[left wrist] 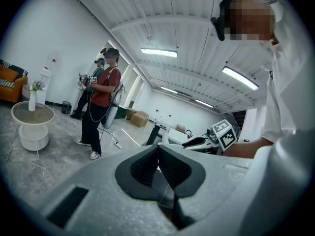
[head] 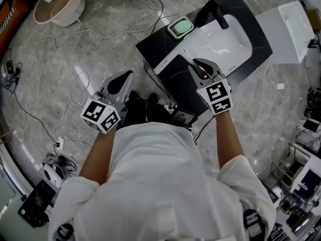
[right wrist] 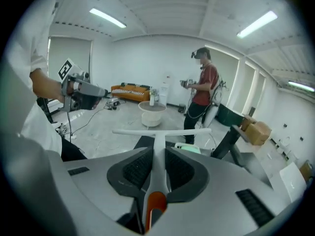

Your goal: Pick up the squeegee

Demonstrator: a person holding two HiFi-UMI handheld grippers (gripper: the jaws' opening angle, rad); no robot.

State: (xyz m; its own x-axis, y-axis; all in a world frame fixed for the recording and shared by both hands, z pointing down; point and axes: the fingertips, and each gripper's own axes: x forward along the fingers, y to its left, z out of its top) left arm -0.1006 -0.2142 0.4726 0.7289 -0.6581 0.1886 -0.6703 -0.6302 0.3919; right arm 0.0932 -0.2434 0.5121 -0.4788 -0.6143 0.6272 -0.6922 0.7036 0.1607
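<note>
My right gripper point(right wrist: 157, 152) pinches the squeegee point(right wrist: 160, 132) by its slim handle, left gripper point(left wrist: 158, 149) closed, empty; blade-heavy, it may swivel loose

- A basin point(head: 220, 41) lies on the dark table point(head: 153, 46).
- A small pad point(head: 180, 27) sits at the table's far left side, just beside the basin.
- A box point(head: 291, 31) stands right of the table.
- A round side table point(head: 57, 6) stands well left of the table.
- Cables point(head: 75, 32) lie on the floor left of the table.
- The right gripper point(head: 203, 67) is over the table's near part, with the squeegee point(right wrist: 156, 132) between its jaws.
- The left gripper point(head: 122, 79) is left of the table.
</note>
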